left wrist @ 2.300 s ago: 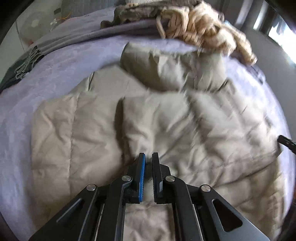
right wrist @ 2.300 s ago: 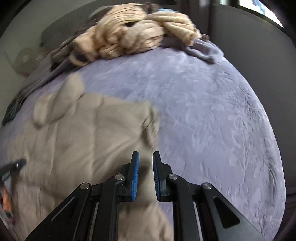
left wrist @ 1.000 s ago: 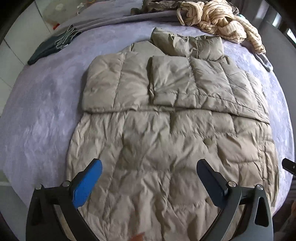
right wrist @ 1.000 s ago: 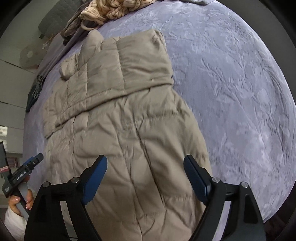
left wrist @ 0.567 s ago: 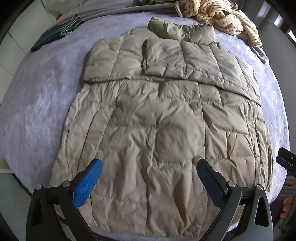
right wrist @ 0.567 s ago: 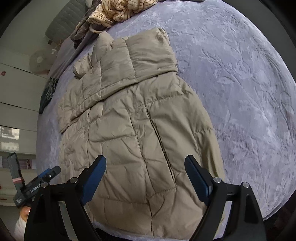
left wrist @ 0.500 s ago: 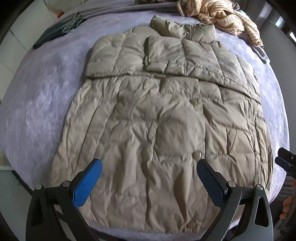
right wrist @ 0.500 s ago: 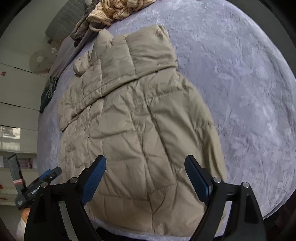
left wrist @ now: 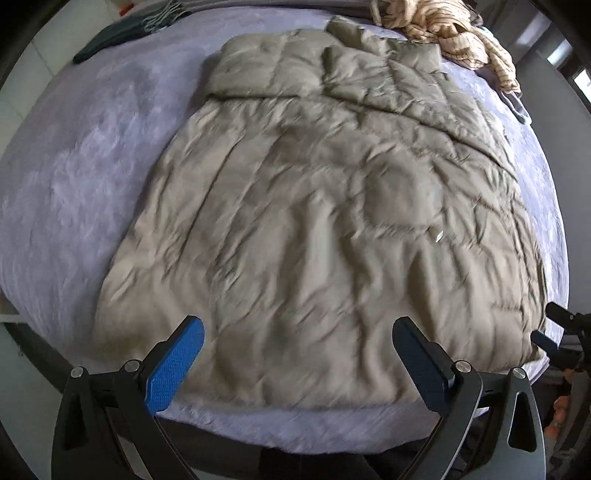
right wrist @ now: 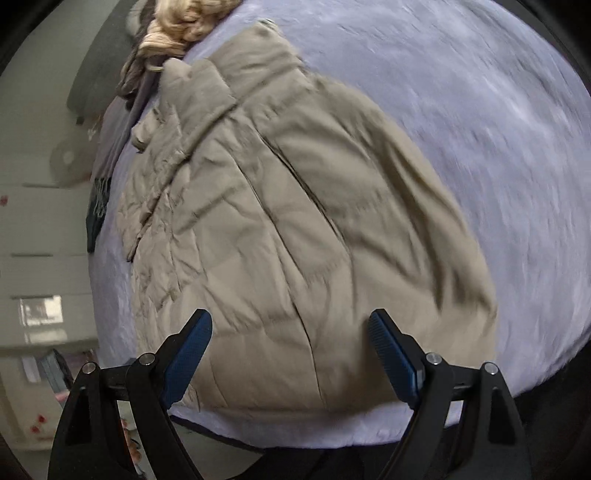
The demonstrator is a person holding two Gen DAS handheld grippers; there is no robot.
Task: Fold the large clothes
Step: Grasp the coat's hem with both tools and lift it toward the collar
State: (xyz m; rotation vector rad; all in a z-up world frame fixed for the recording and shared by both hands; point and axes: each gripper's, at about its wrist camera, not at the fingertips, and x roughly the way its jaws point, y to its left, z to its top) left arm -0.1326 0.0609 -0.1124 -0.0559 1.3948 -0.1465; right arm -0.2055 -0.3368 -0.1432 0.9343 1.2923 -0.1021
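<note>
The coat (left wrist: 325, 206) lies spread flat on the bed (left wrist: 66, 155), hem along the near edge and sleeves folded across its chest toward the far edge, where a striped sweater (left wrist: 454, 37) is heaped and a dark cloth (left wrist: 122, 33) lies at the far left corner. The left gripper (left wrist: 297, 363) hangs over the hem with jaws spread wide, holding nothing. The right gripper (right wrist: 290, 356) is likewise released, over the coat's near right corner.

Lavender bedspread (left wrist: 74, 155) covers bed; white drawer fronts (right wrist: 33, 229) line wall; daylight at window (left wrist: 581, 79), far right corner.
</note>
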